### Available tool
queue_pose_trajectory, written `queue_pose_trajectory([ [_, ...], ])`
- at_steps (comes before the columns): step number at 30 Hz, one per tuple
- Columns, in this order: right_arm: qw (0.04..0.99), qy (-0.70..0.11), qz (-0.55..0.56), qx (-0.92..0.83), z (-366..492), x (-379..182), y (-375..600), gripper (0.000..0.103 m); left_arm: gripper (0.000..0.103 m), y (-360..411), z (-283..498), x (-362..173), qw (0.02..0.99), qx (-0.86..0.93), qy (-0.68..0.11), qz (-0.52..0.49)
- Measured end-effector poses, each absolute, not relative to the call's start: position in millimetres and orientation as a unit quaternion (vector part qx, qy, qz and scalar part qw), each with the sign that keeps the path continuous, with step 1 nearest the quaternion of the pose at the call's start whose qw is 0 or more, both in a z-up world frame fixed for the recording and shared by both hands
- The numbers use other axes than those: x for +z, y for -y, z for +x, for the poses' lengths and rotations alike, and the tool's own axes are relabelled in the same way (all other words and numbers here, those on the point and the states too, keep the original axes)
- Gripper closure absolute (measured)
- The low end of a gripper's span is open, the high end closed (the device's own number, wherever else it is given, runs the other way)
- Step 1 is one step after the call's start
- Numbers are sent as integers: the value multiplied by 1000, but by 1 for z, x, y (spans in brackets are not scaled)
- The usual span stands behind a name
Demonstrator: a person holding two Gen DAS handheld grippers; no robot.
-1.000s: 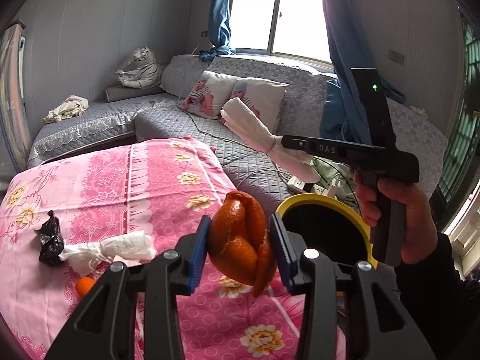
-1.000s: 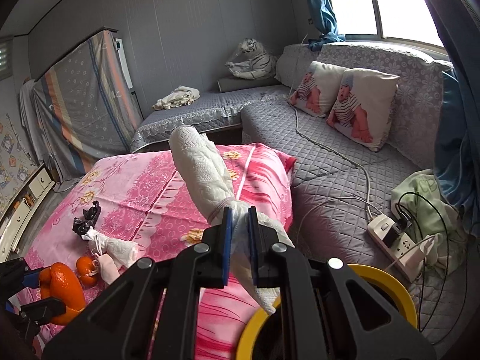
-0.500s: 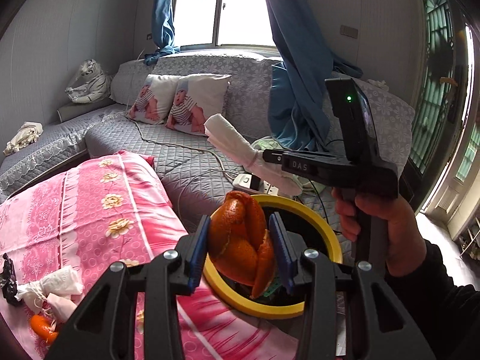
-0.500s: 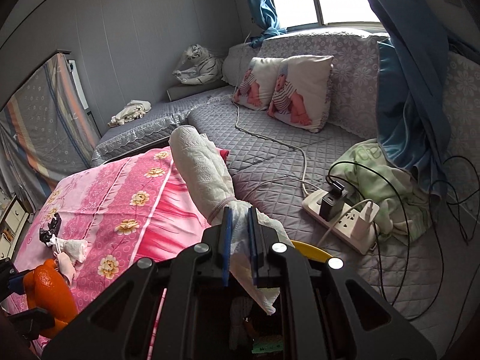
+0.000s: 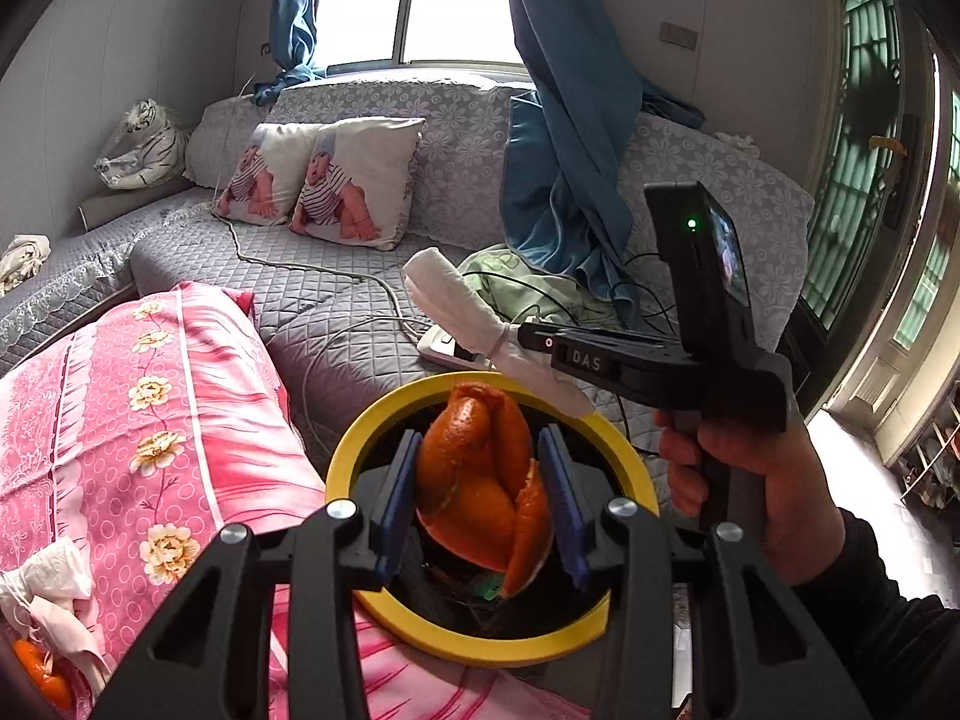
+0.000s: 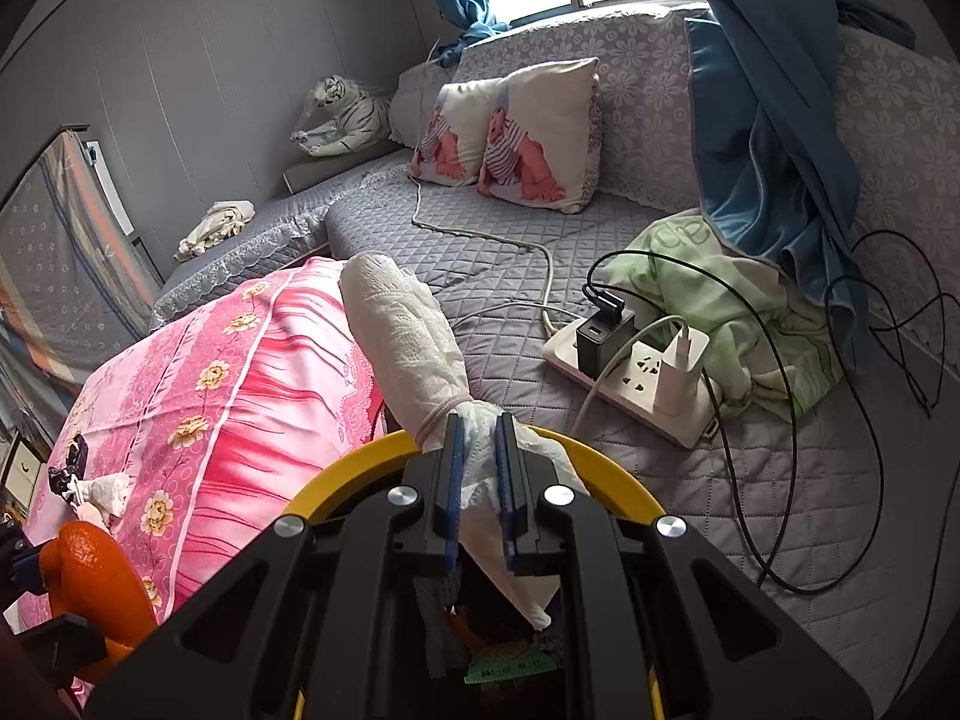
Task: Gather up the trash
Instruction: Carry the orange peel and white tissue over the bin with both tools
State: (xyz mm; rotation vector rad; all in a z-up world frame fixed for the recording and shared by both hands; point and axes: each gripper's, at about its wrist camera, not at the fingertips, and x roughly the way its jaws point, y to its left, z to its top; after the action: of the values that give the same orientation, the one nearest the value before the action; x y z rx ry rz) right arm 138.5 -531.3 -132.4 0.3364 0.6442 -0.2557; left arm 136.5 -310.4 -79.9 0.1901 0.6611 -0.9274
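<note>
My left gripper (image 5: 480, 495) is shut on an orange peel (image 5: 480, 480) and holds it over the mouth of the yellow-rimmed trash bin (image 5: 384, 426). My right gripper (image 6: 479, 480) is shut on a rolled white tissue bundle (image 6: 402, 324) tied with a band, held over the same bin's rim (image 6: 606, 474). The right gripper (image 5: 528, 336) and tissue bundle (image 5: 450, 300) also show in the left wrist view, above the bin's far rim. The orange peel (image 6: 90, 564) shows at the lower left of the right wrist view. Trash lies inside the bin.
A pink flowered cloth (image 5: 150, 408) covers the table left of the bin, with a white tissue wad (image 5: 54, 570), an orange piece (image 5: 36, 666) and a black scrap (image 6: 66, 468) on it. A grey sofa holds a power strip (image 6: 636, 378), cables, green cloth (image 6: 732, 294) and pillows (image 5: 330, 180).
Both grippers have moved right from over the pink table toward the bin. The orange peel and the tissue bundle now hang over the bin's mouth, still gripped.
</note>
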Motion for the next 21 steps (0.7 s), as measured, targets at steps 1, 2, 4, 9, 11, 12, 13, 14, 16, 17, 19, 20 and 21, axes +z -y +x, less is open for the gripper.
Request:
queue_pose_trajectory([
  [1, 925, -317, 166, -126, 139, -136, 532, 93, 65, 311, 138, -82, 838, -437, -315, 90],
  [2, 924, -320, 168, -127, 139, -139, 533, 93, 65, 313, 139, -85, 837, -435, -318, 90],
  [4, 920, -326, 174, -128, 140, -145, 535, 93, 65, 318, 143, -91, 836, -432, -327, 89],
  [9, 913, -340, 183, -134, 142, -159, 538, 93, 65, 325, 150, -106, 831, -426, -346, 89],
  [11, 910, -345, 186, -136, 142, -165, 541, 93, 65, 326, 152, -111, 827, -428, -353, 87],
  [12, 909, -347, 187, -137, 143, -167, 541, 93, 65, 328, 154, -113, 826, -427, -357, 85],
  [13, 907, -350, 190, -139, 143, -170, 542, 93, 65, 328, 155, -116, 825, -427, -361, 84],
  [14, 905, -353, 193, -139, 143, -174, 543, 93, 64, 329, 156, -118, 823, -426, -365, 84],
  [16, 902, -359, 196, -142, 144, -179, 545, 92, 64, 330, 159, -122, 821, -423, -374, 83],
  [17, 900, -360, 197, -143, 144, -181, 546, 92, 63, 330, 160, -123, 820, -422, -378, 81],
  [19, 898, -362, 203, -147, 142, -184, 548, 89, 61, 329, 162, -125, 821, -415, -385, 78],
  [20, 897, -362, 205, -149, 142, -184, 550, 87, 57, 329, 164, -126, 821, -411, -388, 77],
  [21, 896, -362, 207, -154, 141, -184, 552, 79, 51, 327, 165, -126, 822, -408, -390, 73],
])
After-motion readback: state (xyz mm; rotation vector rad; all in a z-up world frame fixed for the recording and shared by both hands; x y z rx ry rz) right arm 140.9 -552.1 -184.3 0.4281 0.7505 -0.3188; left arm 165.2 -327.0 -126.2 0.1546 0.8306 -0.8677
